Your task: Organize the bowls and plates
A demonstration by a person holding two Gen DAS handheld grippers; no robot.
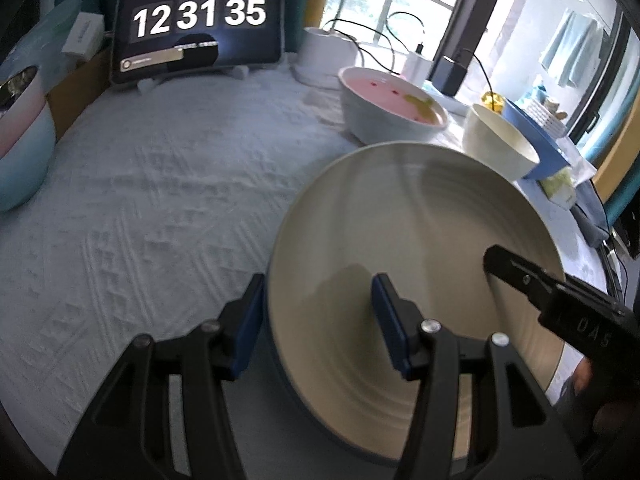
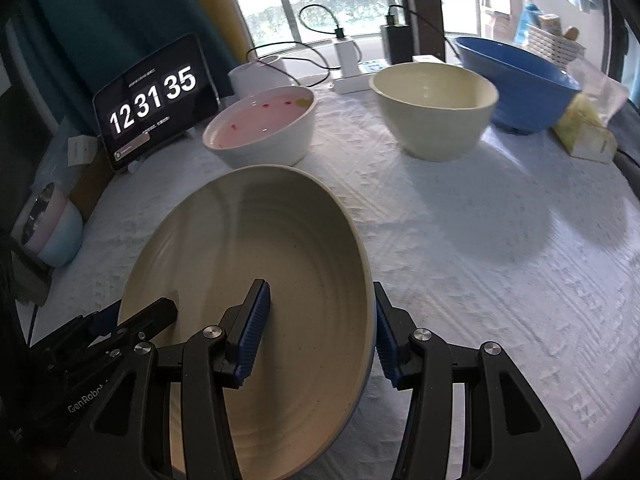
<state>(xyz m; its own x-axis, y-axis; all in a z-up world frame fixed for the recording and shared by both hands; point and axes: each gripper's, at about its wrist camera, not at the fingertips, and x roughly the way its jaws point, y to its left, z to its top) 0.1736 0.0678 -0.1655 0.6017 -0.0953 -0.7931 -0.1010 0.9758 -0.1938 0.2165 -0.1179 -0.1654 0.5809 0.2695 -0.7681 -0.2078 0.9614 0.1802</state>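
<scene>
A wide beige ridged bowl (image 1: 420, 220) with a blue outside hangs tilted just above the white tablecloth, held from both sides. My left gripper (image 1: 320, 320) is shut on its left rim, one blue pad outside the wall and one inside. On the opposite rim of the beige ridged bowl (image 2: 256, 240) my right gripper (image 2: 320, 326) is shut the same way. Each gripper shows in the other's view: the right gripper (image 1: 520, 276), the left gripper (image 2: 148, 316). Behind stand a white bowl with a pink inside (image 2: 260, 128), a cream bowl (image 2: 432, 108) and a blue bowl (image 2: 516, 80).
A tablet showing a clock (image 2: 152, 100) leans at the back left. A pastel pink-and-blue bowl (image 2: 56, 228) sits at the left edge. Chargers with cables (image 2: 346, 56) and a tissue box (image 2: 584, 132) line the back and right. The white tablecloth (image 2: 500, 260) covers the table.
</scene>
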